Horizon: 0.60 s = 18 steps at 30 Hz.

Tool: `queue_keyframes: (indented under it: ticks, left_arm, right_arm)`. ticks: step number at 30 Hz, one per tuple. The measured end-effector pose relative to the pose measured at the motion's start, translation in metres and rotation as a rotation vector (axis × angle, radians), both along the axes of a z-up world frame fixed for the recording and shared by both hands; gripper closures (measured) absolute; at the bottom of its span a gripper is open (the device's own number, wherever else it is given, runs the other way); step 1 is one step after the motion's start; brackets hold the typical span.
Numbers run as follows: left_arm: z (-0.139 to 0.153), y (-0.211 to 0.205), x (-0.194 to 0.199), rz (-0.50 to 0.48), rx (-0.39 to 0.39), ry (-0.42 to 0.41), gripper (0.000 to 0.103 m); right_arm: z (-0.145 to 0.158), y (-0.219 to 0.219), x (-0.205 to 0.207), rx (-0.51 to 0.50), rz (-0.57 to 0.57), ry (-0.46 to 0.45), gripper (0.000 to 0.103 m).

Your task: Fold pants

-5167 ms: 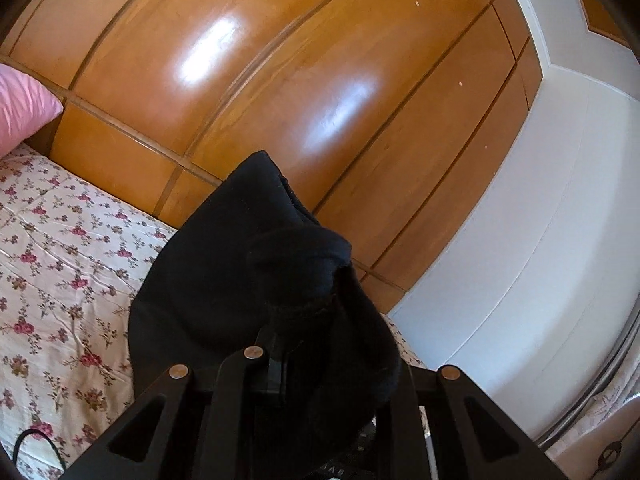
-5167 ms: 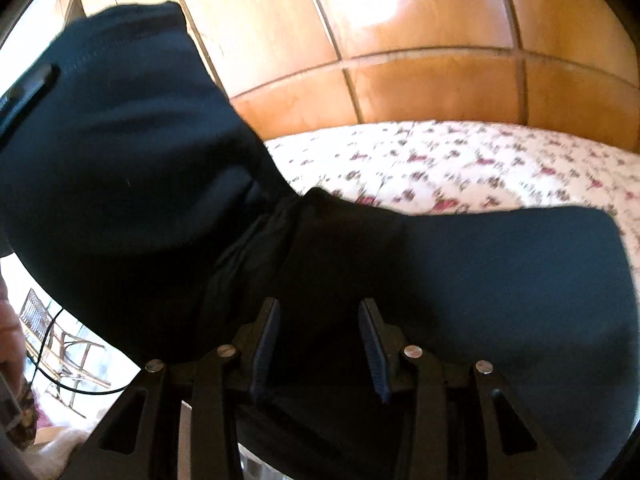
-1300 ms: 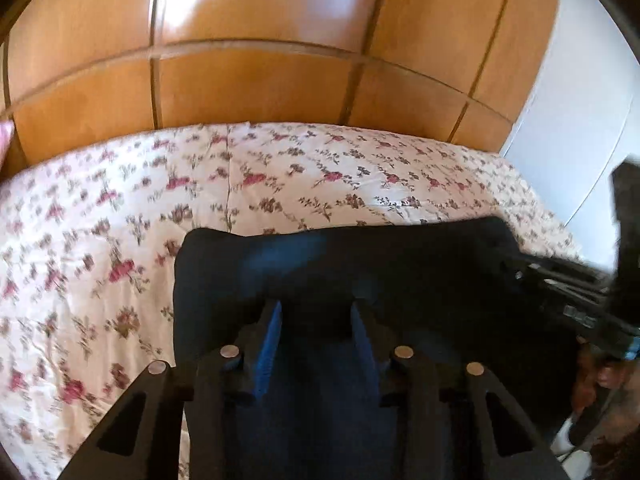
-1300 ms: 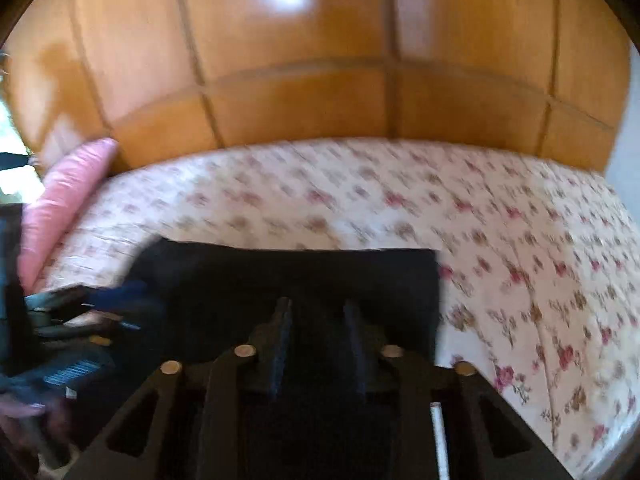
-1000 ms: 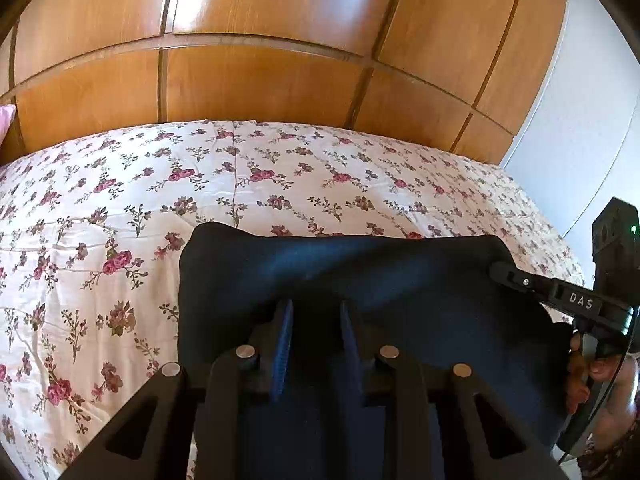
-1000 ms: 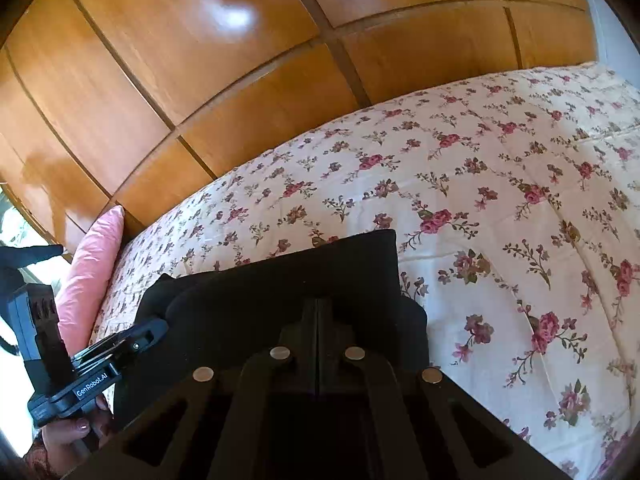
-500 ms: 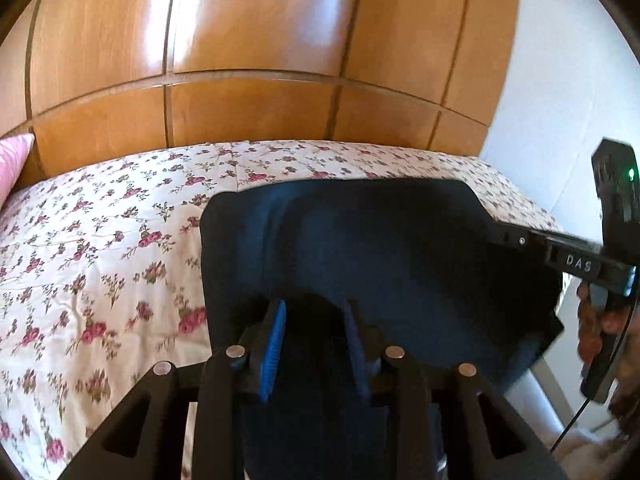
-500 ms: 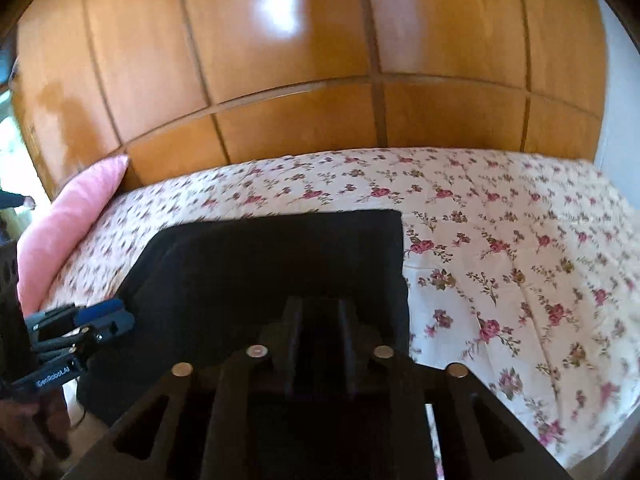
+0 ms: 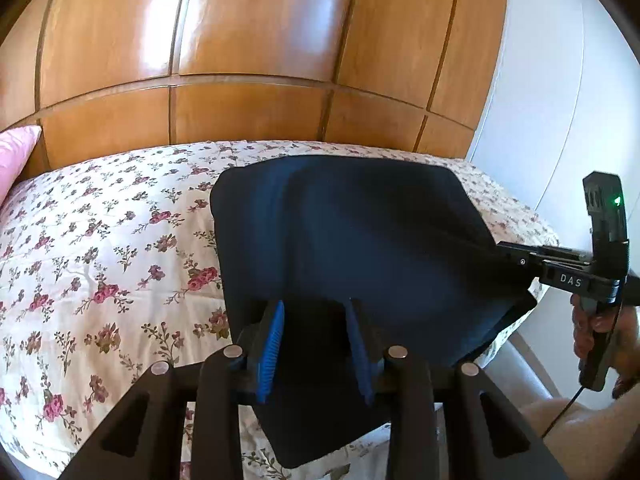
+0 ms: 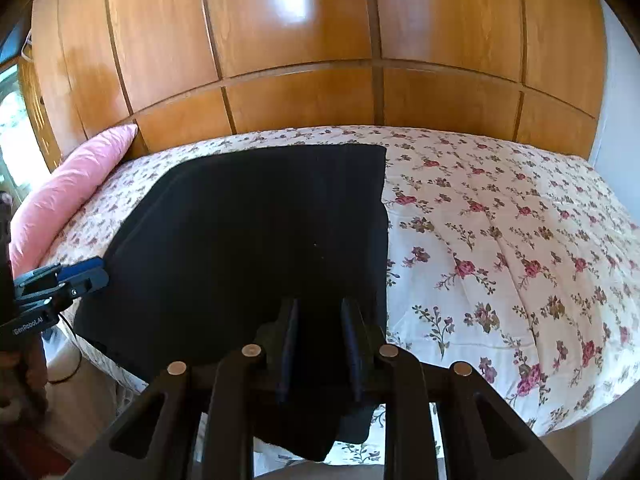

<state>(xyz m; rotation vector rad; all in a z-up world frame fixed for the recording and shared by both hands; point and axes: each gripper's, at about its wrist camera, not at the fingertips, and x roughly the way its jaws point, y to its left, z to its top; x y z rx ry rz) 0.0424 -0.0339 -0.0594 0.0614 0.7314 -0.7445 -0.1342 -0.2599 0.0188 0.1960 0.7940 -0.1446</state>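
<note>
The dark navy pants (image 9: 352,232) lie spread flat across the flowered bedspread, their near edge hanging over the bed's front side. In the right wrist view the pants (image 10: 260,232) fill the left half of the bed. My left gripper (image 9: 314,320) straddles the near left edge of the cloth with its blue pads apart. My right gripper (image 10: 318,320) straddles the near right edge, fingers apart. Each gripper shows from the side in the other's view: the right one (image 9: 516,258) at the cloth's corner, the left one (image 10: 86,276) likewise.
The flowered bedspread (image 10: 500,240) covers the bed. A pink pillow (image 10: 68,196) lies at the left end. Wood panelling (image 9: 248,40) stands behind the bed. A white wall (image 9: 560,100) is at the right. A cable (image 9: 560,412) hangs from the right gripper.
The pants have come down from being held up in the air to lying flat on the bed. Both grippers' fingers have spread apart over the last half second and pulled back a little.
</note>
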Motion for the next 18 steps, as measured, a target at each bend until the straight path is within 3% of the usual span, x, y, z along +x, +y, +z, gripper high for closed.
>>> queue_keyframes:
  ticks: [3, 5, 7, 8, 9, 12, 18]
  left_arm:
    - [0.005, 0.009, 0.009, 0.033, -0.032, 0.015, 0.07]
    - [0.008, 0.019, 0.016, 0.092, -0.052, 0.013, 0.065]
    - [0.008, 0.029, 0.027, 0.14, -0.085, 0.035, 0.042]
    - [0.006, 0.033, 0.033, 0.159, -0.096, 0.058, 0.038]
    - [0.005, 0.035, 0.039, 0.169, -0.105, 0.081, 0.034]
    - [-0.004, 0.037, 0.055, 0.175, -0.111, 0.162, 0.03]
    - [-0.022, 0.028, 0.068, 0.12, -0.151, 0.305, 0.03]
  right_arm:
    - [0.008, -0.012, -0.005, 0.061, -0.04, -0.039, 0.07]
    - [0.014, -0.019, -0.009, 0.078, -0.068, -0.073, 0.068]
    - [0.017, -0.024, -0.009, 0.06, -0.089, -0.076, 0.052]
    - [0.017, -0.024, -0.009, 0.06, -0.089, -0.076, 0.035]
    - [0.016, -0.028, -0.006, 0.04, -0.112, -0.061, 0.026]
    - [0.013, -0.037, 0.0, 0.078, -0.113, -0.049, 0.025]
    - [-0.012, -0.06, 0.024, 0.242, -0.131, 0.08, 0.021]
